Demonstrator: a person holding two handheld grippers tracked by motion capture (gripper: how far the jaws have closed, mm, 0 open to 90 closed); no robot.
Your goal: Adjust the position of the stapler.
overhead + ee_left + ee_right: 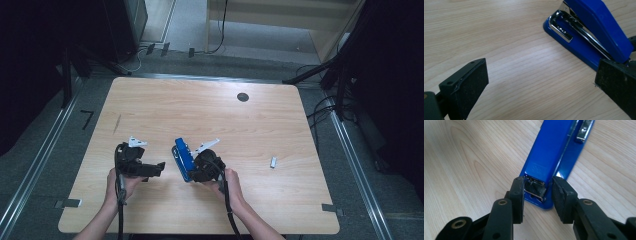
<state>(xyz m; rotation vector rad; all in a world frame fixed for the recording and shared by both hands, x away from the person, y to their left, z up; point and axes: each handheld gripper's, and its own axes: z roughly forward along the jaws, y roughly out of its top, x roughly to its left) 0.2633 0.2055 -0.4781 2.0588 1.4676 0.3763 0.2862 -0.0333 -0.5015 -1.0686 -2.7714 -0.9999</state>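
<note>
A blue stapler (182, 158) with a chrome magazine lies on its side on the wooden table (210, 120), front end pointing away from me. My right gripper (193, 173) holds its rear end: in the right gripper view the two pads (517, 195) press on either side of the stapler (554, 152). My left gripper (154, 170) sits just left of the stapler, jaws wide apart with bare wood between them (541, 75). In the left gripper view the stapler (599, 27) lies beyond the right jaw, apart from it.
A small white object (273, 162) lies on the table to the right of my hands. A dark round hole (243, 97) is set in the far part of the tabletop. Dark stands and cables surround the table.
</note>
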